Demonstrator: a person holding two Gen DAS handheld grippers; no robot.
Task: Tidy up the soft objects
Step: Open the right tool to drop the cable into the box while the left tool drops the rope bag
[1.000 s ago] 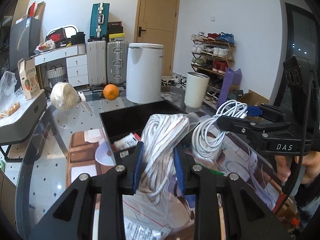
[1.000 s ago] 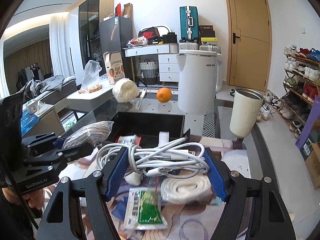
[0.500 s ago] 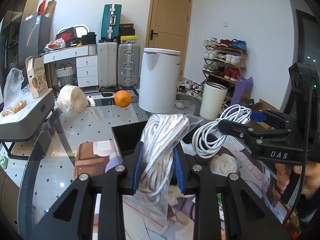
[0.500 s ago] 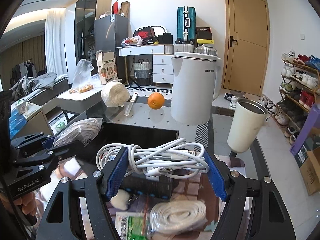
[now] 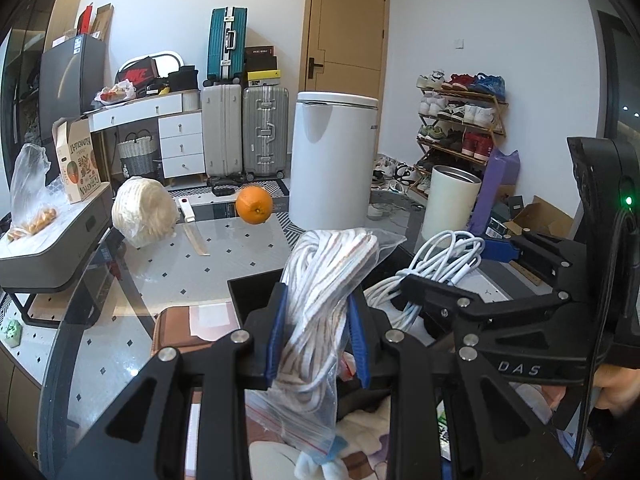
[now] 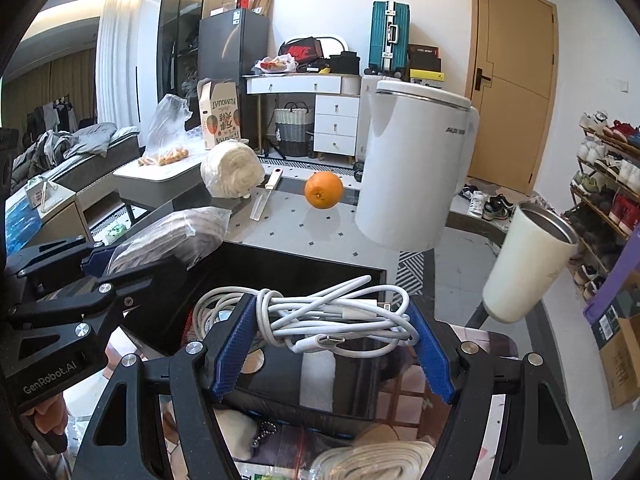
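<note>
My left gripper (image 5: 316, 316) is shut on a clear bag of white rope (image 5: 324, 288), held upright above the near rim of the black box (image 5: 252, 284). The right gripper (image 6: 332, 328) is shut on a coiled white cable (image 6: 320, 316), its blue pads pressing both ends of the bundle, above the same black box (image 6: 288, 268). In the left wrist view the right gripper (image 5: 452, 272) and its cable (image 5: 440, 256) hang just right of the rope bag. In the right wrist view the bagged rope (image 6: 176, 236) sits in the left gripper at the left.
On the glass table stand a white bin (image 5: 332, 160), a white cup (image 5: 450, 200), an orange (image 5: 254, 205), a white yarn ball (image 5: 144, 212) and a knife (image 5: 192, 228). A white strap roll (image 6: 384, 460) and packets lie near the front edge.
Both grippers have moved forward over the table with their loads. The black box now lies closer beneath them and the orange and bin look nearer.
</note>
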